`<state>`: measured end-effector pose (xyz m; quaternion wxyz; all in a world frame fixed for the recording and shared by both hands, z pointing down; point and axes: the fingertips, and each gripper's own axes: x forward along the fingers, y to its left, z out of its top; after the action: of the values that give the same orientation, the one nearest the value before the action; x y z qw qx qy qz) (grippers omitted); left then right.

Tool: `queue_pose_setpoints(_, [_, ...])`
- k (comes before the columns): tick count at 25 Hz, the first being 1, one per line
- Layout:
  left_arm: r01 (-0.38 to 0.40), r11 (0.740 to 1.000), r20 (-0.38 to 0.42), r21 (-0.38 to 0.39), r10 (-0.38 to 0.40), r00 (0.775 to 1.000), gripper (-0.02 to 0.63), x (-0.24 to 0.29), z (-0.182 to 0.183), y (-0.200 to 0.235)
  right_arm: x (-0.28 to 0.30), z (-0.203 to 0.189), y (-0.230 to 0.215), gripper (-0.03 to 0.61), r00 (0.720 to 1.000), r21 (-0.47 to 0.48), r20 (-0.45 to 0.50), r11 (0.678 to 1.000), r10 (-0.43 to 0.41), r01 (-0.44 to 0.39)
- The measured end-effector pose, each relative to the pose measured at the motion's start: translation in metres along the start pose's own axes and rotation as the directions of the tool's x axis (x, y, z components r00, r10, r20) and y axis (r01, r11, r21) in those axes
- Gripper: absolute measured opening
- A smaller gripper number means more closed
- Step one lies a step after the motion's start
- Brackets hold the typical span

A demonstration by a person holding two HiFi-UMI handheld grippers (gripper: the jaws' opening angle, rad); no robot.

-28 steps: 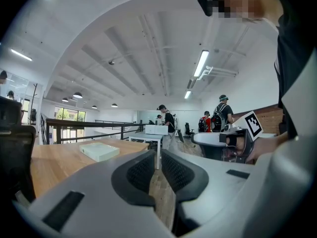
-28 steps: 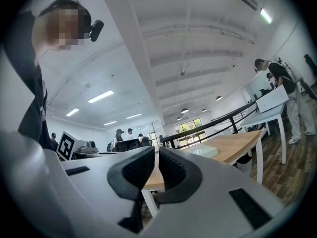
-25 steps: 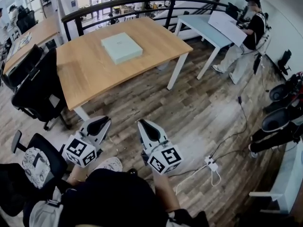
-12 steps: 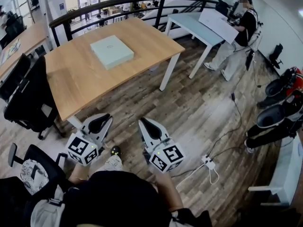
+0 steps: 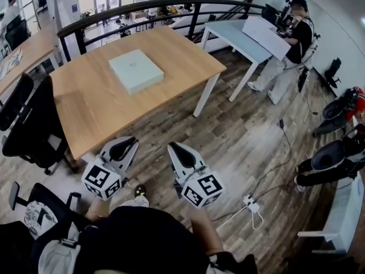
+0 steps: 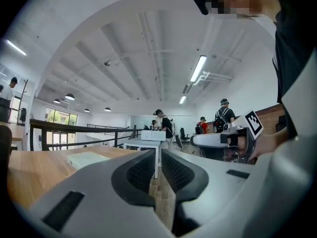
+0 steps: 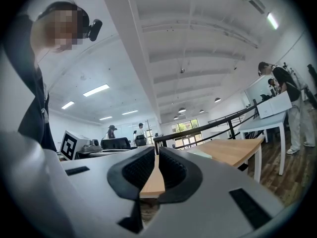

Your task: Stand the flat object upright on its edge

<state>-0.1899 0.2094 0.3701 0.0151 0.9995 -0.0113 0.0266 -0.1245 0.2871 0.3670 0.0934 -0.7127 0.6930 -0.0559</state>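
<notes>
Closest in, both tongs are held level and side by side over the plank floor. The hands holding them are mostly hidden behind the marker cubes and the holder's own dark top. The left gripper has its jaws drawn to a thin slit with nothing in it. The right gripper has its jaws all but touching, also with nothing in it.

Ahead of both and a little to their left stands the wooden table. The flat pale-green box rests in the middle of it, well apart from the tongs. It lies broad face up with its sides running roughly along the table's edges. It looks near-square, so I cannot pick out a long axis.

Only the head view shows the box's whole top. In the left gripper view it is a thin slab seen edge-on, left of the jaws. Each gripper view catches the other tong's cube at its margin.

Farther off, past the right gripper, a person stands at a pale table, partly cut off.
</notes>
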Motion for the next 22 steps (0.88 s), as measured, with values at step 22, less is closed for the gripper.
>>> queue_pose_setpoints(22, [-0.025,1.000,-0.011,-0.010,0.025,1.000,0.051,0.034,0.000,0.110,0.115,-0.006,-0.021,0.035,0.998,0.009,-0.045,0.999,0.041,-0.040])
